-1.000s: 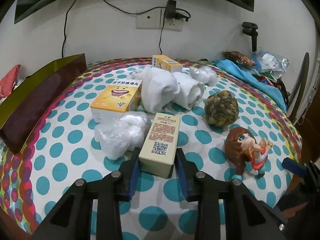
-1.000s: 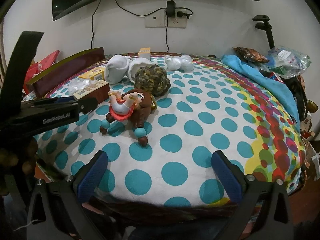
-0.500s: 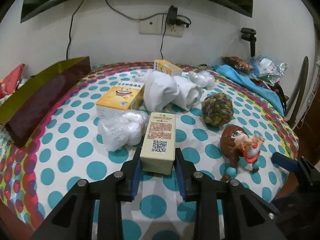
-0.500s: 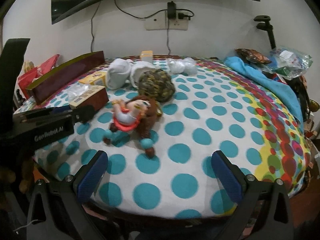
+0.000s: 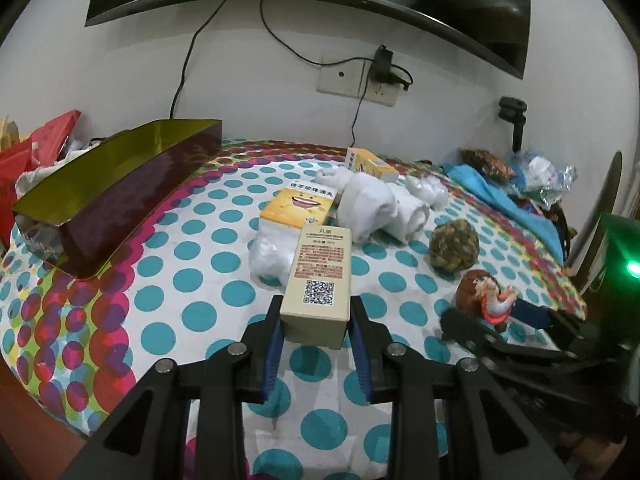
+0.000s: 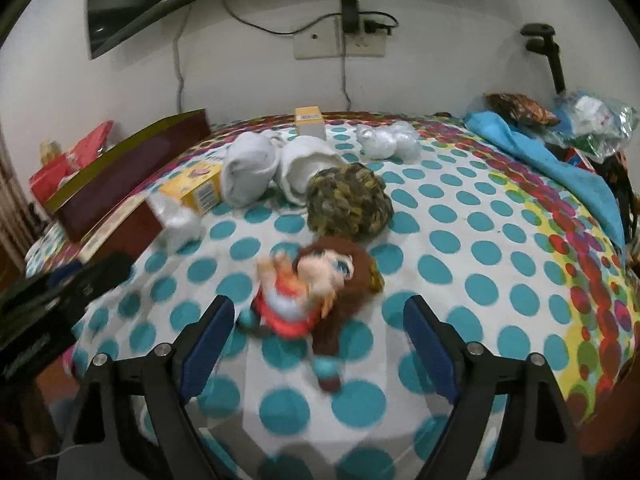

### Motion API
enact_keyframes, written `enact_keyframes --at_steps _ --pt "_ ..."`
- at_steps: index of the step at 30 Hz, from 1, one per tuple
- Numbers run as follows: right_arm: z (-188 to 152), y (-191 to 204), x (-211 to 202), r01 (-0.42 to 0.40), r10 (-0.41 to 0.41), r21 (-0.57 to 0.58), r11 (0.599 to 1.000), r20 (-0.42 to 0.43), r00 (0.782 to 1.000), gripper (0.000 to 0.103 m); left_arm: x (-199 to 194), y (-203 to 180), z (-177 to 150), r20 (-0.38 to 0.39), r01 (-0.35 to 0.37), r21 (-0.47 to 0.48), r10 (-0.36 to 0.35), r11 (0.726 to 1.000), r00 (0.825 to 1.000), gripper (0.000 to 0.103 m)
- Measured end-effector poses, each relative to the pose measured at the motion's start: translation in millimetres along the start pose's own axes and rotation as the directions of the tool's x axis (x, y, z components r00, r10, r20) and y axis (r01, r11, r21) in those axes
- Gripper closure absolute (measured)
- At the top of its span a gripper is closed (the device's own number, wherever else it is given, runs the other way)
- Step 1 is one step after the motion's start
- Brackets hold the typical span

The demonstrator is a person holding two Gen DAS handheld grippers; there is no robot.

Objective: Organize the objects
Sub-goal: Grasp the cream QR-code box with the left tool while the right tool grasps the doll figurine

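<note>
My left gripper (image 5: 316, 336) is shut on a cream box with a QR code (image 5: 320, 280) and holds it raised above the dotted tablecloth (image 5: 168, 248). A long dark red tray with a gold inside (image 5: 120, 192) stands at the left. My right gripper (image 6: 320, 340) is open, its jaws on either side of a brown-haired doll (image 6: 320, 284) that lies on the cloth. The doll (image 5: 486, 296) and the right gripper (image 5: 520, 332) also show at the right of the left wrist view.
On the table lie a yellow box with a smiling face (image 5: 298, 208), a white plastic bag (image 5: 272, 254), rolled white cloths (image 5: 376, 204), a yarn ball (image 6: 348, 200), a small yellow box (image 6: 309, 120) and a blue cloth (image 6: 552, 160) at the right edge.
My left gripper has lifted the cream box off the table and turned toward the red tray. My right gripper has moved forward and now brackets the doll.
</note>
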State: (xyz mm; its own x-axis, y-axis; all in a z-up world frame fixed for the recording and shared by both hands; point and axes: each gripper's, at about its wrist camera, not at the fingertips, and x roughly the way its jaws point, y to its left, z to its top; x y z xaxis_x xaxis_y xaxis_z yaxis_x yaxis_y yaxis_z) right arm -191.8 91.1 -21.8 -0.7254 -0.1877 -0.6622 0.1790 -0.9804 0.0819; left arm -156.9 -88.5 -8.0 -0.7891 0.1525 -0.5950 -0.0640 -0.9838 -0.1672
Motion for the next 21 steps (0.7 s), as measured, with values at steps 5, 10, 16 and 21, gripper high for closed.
enact_keyframes --at_steps 5,10,16,21 --pt "8 4 13 0.033 -0.033 0.023 0.999 -0.001 0.999 0.035 -1 3 0 -0.003 0.019 -0.016 -0.019 1.0 1.0 0.072" --pt "10 -3 10 0.026 -0.026 0.04 0.999 0.0 1.0 0.043 -3 3 3 0.014 0.011 -0.003 -0.011 1.0 1.0 0.072" --pt "8 4 -3 0.035 -0.035 -0.022 0.999 0.013 0.999 0.059 -7 11 10 0.037 -0.018 -0.025 0.019 1.0 0.999 0.072" --pt "7 2 -1 0.023 -0.023 -0.019 1.0 0.003 1.0 0.059 -13 15 13 0.055 -0.04 -0.031 0.042 0.999 0.998 0.072"
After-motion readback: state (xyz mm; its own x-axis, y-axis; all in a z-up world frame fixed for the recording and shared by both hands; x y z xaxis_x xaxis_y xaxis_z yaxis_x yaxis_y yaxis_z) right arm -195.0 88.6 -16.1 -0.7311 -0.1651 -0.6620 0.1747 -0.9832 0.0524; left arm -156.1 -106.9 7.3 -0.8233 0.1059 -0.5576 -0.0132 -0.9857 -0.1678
